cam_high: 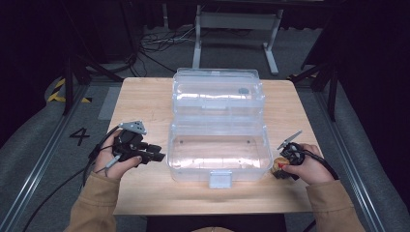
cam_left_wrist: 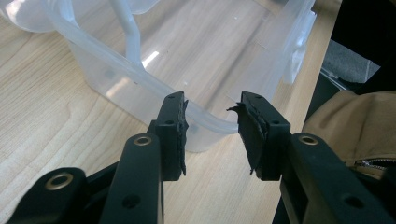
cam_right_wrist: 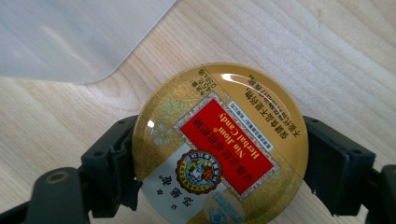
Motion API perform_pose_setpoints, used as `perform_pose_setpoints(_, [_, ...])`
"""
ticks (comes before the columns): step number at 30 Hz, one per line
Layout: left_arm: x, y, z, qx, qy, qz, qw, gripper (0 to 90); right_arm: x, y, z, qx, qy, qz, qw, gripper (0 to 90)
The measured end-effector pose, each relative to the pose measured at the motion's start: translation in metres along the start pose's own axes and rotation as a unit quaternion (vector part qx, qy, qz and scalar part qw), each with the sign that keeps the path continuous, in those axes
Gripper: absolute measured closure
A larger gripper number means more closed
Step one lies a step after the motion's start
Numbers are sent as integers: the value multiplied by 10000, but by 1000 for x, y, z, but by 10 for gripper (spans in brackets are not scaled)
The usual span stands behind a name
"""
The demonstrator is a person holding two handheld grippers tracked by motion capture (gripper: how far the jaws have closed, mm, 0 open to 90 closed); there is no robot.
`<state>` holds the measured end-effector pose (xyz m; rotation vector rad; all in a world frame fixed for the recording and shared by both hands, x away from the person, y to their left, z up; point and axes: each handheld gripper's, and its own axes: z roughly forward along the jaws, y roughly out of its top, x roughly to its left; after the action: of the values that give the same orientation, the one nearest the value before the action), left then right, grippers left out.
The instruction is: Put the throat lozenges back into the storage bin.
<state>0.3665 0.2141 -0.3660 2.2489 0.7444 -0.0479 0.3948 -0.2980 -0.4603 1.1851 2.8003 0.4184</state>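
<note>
A clear plastic box [cam_high: 218, 153] stands open in the middle of the wooden table, its lid [cam_high: 218, 92] laid back behind it. My left gripper [cam_high: 155, 157] sits just left of the box, open and empty; in the left gripper view its jaws frame the box's near corner [cam_left_wrist: 212, 123]. My right gripper [cam_high: 279, 166] hovers right of the box, shut on a round gold candy tin [cam_right_wrist: 219, 144] with a red label. The tin [cam_high: 279, 166] appears as a small gold spot in the high view.
The wooden table [cam_high: 145, 104] has bare room on both sides of the box. A latch tab [cam_high: 220, 179] juts from the box's front edge. Beyond the table lie cables [cam_high: 159, 41] and a white frame's legs [cam_high: 270, 46] on the floor.
</note>
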Motion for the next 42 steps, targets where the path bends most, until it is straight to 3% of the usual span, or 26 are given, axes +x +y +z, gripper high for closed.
perform_pose_setpoints(6, [0, -2, -2, -17, 14, -25, 10000, 623, 1, 7, -16, -187, -24, -72, 9998, 199])
perform_pose_setpoints(22, [0, -5, -6, -66, 48, -92, 9999, 623, 4, 25, -56, -342, -42, -306, 9989, 199])
perform_pose_setpoints(42, [1, -5, -6, -73, 39, -102, 9999, 622, 22, 48, -96, -472, -6, -851, 9953, 199])
